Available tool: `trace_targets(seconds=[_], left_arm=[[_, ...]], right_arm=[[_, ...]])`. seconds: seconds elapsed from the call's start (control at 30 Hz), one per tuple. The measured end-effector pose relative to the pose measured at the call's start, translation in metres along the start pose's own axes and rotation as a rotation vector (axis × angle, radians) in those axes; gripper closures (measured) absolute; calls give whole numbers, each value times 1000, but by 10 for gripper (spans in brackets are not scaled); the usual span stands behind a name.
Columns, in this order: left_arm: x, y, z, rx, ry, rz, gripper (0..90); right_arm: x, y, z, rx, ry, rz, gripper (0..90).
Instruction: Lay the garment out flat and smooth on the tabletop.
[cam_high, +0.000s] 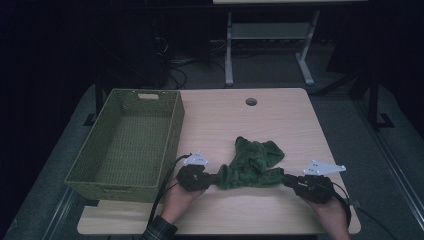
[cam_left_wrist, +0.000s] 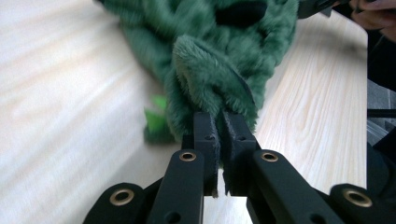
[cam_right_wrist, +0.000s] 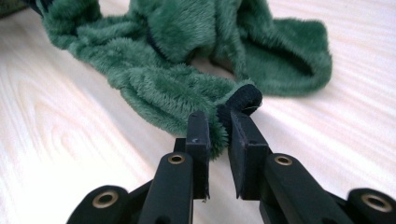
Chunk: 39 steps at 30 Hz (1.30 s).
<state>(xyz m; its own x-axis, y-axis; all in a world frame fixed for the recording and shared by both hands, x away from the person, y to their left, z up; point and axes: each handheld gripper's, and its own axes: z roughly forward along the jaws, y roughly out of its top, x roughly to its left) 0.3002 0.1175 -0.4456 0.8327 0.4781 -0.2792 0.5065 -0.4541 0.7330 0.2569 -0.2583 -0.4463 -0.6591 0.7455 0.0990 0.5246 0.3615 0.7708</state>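
A green plush garment (cam_high: 251, 164) lies bunched on the pale wooden surface (cam_high: 280, 120), just right of a woven green basket (cam_high: 172, 131), as a person grips it from both ends. The left gripper (cam_high: 219, 178) is clenched on a fold of the fleece at the end nearer the basket; in the left gripper view the pile bulges out between the two black jaws. The right gripper (cam_high: 283, 179) is clamped on the far end, away from the basket, pinching a dark trimmed edge (cam_right_wrist: 243, 100) of the cloth along with some green pile.

The risk, judged from here, lies in that right-hand hold: it catches little more than the narrow trim, so a firm pull outward could tug the edge free and drop that side. The thick, slippery pile could also slide out of the left grip if the cloth is stretched taut. Much of the garment is heaped on the surface beyond the grippers, and it could drag or snag as it rises. A bright green tag (cam_left_wrist: 156, 122) shows beside the fleece, near the basket end.

The basket holds nothing visible; its woven floor is bare.
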Motion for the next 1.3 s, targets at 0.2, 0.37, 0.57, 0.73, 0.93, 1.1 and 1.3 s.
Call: trace_targets(seconds=[0.2,0.37,0.57,0.73,0.93,1.1,1.3], left_arm=[[-3,-6,-4,33,34,-2,757],[-11,-1,-17,10,72,15,712],[-22,13,-34,-48,61,54,760],[-33,15,-16,-10,-18,75,895],[-34,6,6,46,-45,71,895],[-25,-5,21,124,-2,61,895],[-8,-8,23,148,68,57,897]], right_arm=[[7,-10,-5,34,-27,-15,750],[5,-17,-13,39,-59,-7,648],[1,-15,-29,2,-94,0,661],[6,-5,-15,15,-34,-30,781],[6,-1,4,44,12,-44,823],[6,-1,19,98,28,-56,839],[8,-4,25,158,8,-73,877]])
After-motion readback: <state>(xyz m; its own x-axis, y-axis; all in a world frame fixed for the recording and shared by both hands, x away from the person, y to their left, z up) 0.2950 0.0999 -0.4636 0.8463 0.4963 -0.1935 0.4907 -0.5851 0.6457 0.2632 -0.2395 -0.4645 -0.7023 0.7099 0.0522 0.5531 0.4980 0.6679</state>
